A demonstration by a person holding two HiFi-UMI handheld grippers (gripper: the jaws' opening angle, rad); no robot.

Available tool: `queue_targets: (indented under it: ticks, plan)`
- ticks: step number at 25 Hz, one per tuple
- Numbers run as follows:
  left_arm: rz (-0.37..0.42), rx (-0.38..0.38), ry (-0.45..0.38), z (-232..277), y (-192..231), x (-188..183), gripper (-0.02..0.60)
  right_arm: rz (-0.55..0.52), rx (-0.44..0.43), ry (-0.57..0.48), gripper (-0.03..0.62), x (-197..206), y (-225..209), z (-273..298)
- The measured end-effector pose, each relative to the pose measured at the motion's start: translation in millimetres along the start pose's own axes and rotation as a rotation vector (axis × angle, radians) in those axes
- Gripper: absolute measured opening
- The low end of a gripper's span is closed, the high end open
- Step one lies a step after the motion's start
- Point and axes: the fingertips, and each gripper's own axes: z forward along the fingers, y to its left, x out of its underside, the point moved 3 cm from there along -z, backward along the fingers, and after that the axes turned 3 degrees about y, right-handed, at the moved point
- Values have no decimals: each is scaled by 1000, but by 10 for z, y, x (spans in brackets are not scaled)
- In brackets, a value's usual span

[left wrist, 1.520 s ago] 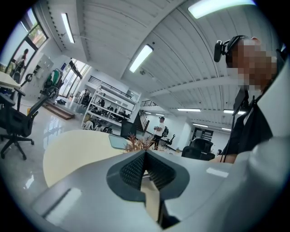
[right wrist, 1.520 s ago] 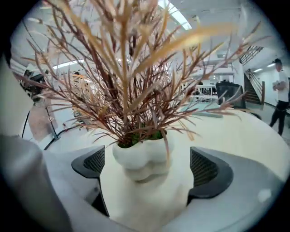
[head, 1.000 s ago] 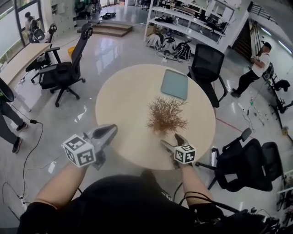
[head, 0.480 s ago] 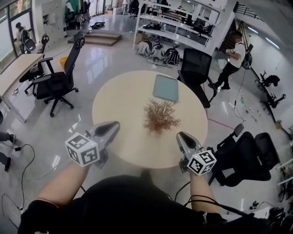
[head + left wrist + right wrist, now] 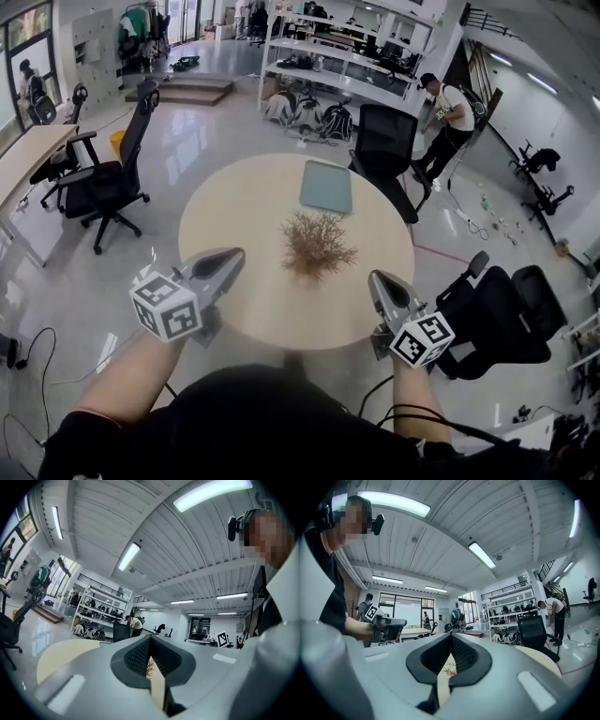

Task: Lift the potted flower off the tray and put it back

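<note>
both tongs are pinched shut with nothing in them. my left tongs (image 5: 234,255) hover at the table's (image 5: 234,202) near left edge. the potted flower (image 5: 316,246) stands upright mid-table, ahead and to their right, on bare wood, apart from the tray (image 5: 325,186) beyond it. my right tongs (image 5: 374,277) sit nearer it, with the flower ahead-left, so i judge them better placed to reach.

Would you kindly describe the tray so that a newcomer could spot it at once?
Find the round beige table. On its far side, by the black chair, lies the tray: a flat, pale grey-green rectangle. The only other thing on the table, a brown twiggy plant, stands apart at the middle.
</note>
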Motion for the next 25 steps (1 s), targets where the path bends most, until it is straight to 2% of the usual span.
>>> queue_targets:
  ticks: [7,12,15,17,21,25]
  plan:
    - [4,-22,-3,49,-25,-34,-2,9,-6,3,14,62,-59,-58]
    - [21,-34,-3,78,-59,0,-2,5,-35,54,20,250,-104,-51]
    - [19,-42,3,82,-55,37,-2,19,-69,101,105,459,-136,15]
    - [17,-49,9,81,-30,66,-2,6,-93,159,194,678,-143,101]
    - [15,-60,18,120,16,154,-2,-39,-113,291,320,1280,-270,348]
    - [13,-66,44,232,56,284,-2,4,-108,387,428,1885,-527,723]
